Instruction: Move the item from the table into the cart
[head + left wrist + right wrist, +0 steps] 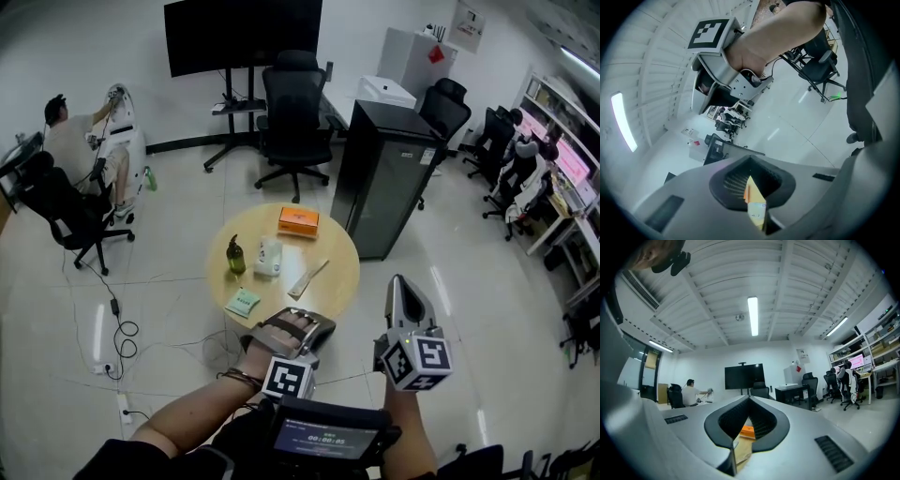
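A round wooden table [333,272] carries an orange box [298,221], a green bottle [235,255], a white pack [268,257], a wooden strip [307,278] and a green packet [243,302]. My left gripper [298,321] hovers at the table's near edge, jaws together and empty. My right gripper [397,283] hangs off the table's right side, shut with nothing in it. In the right gripper view, the orange box [747,430] and the tabletop [742,451] show through the notch of the closed jaws [733,456]. The left gripper view is rolled and shows the right gripper's marker cube [710,33].
A tall black cabinet [384,178] stands just behind the table to the right. A black office chair [292,112] and a screen on a stand [242,33] are further back. A person sits at the far left [80,150]. Cables and a power strip [117,328] lie on the floor to the left.
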Tool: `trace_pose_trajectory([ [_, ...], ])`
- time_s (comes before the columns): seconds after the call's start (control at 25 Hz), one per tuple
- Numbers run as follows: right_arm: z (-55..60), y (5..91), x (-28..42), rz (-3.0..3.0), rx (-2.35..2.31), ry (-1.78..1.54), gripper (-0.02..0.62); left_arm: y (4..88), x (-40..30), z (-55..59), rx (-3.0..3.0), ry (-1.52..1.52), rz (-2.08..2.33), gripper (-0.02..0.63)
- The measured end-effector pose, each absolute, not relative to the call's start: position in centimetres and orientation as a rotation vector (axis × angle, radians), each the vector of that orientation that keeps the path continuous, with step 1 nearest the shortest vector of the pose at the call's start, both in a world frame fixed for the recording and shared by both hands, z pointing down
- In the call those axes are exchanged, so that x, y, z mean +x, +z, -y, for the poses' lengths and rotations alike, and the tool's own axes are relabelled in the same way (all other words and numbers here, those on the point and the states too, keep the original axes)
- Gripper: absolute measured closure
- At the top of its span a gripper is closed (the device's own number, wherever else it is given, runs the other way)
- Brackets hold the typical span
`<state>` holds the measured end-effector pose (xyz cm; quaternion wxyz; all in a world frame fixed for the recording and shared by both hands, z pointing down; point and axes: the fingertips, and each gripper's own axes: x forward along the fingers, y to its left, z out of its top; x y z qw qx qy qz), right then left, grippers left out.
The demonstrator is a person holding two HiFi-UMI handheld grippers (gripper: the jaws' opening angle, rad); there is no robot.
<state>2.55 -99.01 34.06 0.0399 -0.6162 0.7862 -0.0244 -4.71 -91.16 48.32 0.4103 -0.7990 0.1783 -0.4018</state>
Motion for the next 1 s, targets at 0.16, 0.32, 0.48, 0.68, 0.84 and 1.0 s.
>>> trace_pose_trajectory([
  [0.16, 105.4, 34.7, 0.2, -2.402, -1.901, -0.076, 0.594, 48.7, -6.6, 96.9, -2.007, -1.001, -0.438, 0.6],
  [0.32, 111.2, 36.5, -1.2, -2.413, -1.894, -0.11, 0.594, 49.1, -8.3, 102.6, -2.015, -0.991, -0.435, 0.6],
  [0.48, 116.7, 38.0, -1.2, -2.474, -1.846, -0.149, 0.594, 49.1, -8.6, 108.3, -2.122, -0.966, -0.508, 0.6],
  [0.68, 124.6, 39.7, 2.3, -2.556, -1.723, -0.194, 0.594, 49.6, -5.6, 116.1, -2.106, -1.025, -0.633, 0.6],
  [0.84, 129.9, 40.9, 4.1, -2.665, -1.601, -0.222, 0.594, 50.2, -4.4, 121.5, -2.466, -0.937, -0.89, 0.6],
  [1.0, 134.9, 43.6, 3.9, -2.816, -1.493, -0.225, 0.594, 47.7, -5.3, 126.4, -2.66, -0.701, -1.173, 0.6],
])
